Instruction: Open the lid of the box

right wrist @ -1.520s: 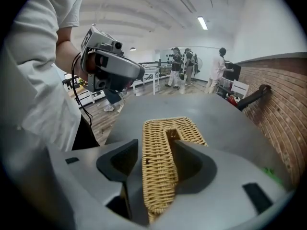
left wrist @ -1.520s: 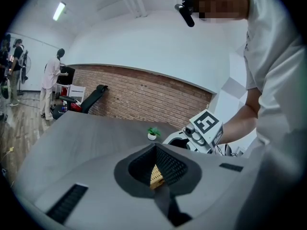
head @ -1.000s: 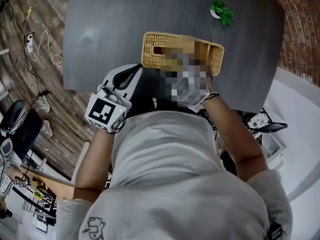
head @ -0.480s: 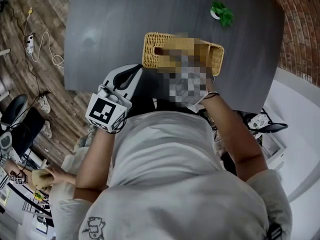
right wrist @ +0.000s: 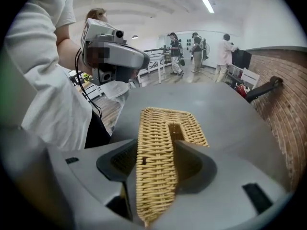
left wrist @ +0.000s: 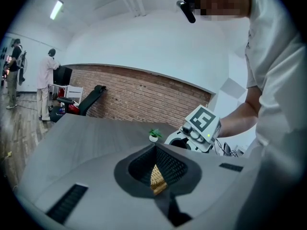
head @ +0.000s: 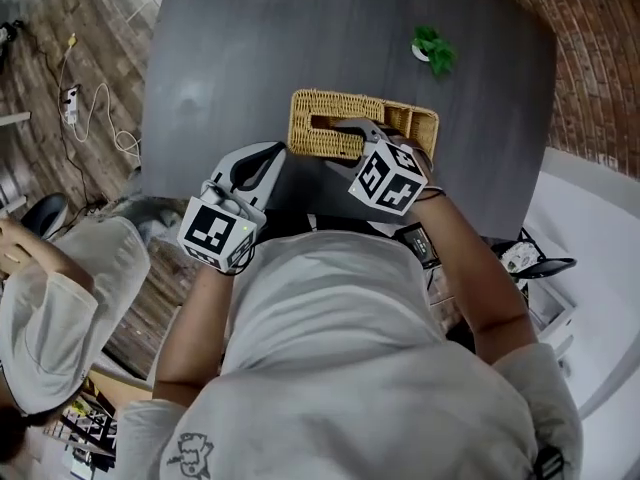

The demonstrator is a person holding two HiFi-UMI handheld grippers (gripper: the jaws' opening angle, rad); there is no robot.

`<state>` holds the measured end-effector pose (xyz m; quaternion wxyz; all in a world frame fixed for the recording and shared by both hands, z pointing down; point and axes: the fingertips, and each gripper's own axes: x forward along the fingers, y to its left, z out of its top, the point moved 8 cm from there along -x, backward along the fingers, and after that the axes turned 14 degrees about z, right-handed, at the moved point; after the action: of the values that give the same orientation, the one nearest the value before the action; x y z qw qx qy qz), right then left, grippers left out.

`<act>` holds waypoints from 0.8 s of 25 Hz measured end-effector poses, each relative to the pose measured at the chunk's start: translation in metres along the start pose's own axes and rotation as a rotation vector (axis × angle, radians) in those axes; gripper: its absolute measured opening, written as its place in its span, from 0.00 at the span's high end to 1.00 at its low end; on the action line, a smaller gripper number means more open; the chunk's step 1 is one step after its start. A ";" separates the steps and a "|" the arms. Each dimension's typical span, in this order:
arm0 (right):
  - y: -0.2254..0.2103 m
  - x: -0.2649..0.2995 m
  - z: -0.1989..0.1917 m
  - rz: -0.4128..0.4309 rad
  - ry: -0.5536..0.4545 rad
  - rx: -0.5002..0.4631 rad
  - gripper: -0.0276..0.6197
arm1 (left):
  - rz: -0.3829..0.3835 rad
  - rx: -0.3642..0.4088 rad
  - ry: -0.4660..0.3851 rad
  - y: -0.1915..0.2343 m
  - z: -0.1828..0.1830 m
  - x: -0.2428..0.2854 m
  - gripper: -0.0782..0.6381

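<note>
the jaws of the right gripper [right wrist: 158, 142] are clamping the slotted wicker lid [right wrist: 165, 121] by its near strip, having just been closing on it. the lid is lying over the wicker box [head: 312, 120], which is sitting on the dark desk [head: 300, 38] near its front edge. the jaws of the left gripper [left wrist: 156, 147] are pressing together on nothing, hovering just beside the box's left end. a small green plant [head: 433, 48] is standing farther back.
</note>
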<state>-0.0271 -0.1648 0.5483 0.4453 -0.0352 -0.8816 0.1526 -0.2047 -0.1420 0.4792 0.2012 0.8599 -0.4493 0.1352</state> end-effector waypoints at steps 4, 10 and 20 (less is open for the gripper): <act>-0.001 -0.014 0.010 0.018 -0.009 0.007 0.61 | -0.016 0.024 -0.009 0.001 0.011 -0.001 0.88; -0.006 -0.033 0.026 0.008 -0.016 -0.011 0.74 | -0.034 0.074 -0.023 0.010 0.031 0.008 0.88; -0.031 -0.071 0.052 -0.051 0.000 -0.060 0.86 | -0.073 0.139 -0.038 0.017 0.061 0.022 0.88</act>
<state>-0.0237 -0.2210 0.4739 0.4480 -0.0260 -0.8863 0.1145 -0.2031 -0.1953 0.4382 0.1374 0.8900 -0.4108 0.1423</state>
